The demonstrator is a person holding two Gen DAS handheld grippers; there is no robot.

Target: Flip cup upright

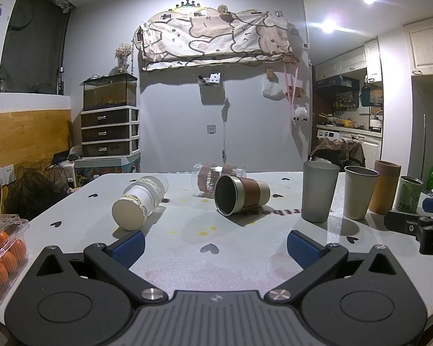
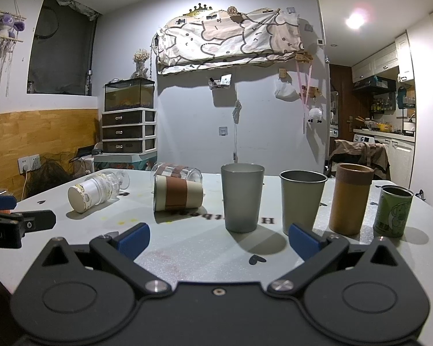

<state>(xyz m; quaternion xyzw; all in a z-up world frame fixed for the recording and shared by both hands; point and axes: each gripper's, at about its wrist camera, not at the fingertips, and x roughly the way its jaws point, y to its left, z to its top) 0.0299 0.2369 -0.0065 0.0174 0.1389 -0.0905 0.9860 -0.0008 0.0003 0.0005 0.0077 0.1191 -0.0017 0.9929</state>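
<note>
Both tongs wide apart, left tongs (image 1: 215, 245), right tongs (image 2: 219, 240), heart-print table (image 1: 187, 259), three cups toppled, four upright.

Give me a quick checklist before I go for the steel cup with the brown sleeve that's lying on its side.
1. Left gripper jaws open and empty: ok.
2. Right gripper jaws open and empty: ok.
3. Steel cup with brown sleeve lying on its side, mouth toward the left gripper: ok.
4. Bare table between left gripper and that cup: ok.
5. Room around it: not ok, the clear cup lies right behind; whether they touch, cannot tell.
6. Upright grey tumbler stands apart to the right: ok.
</note>
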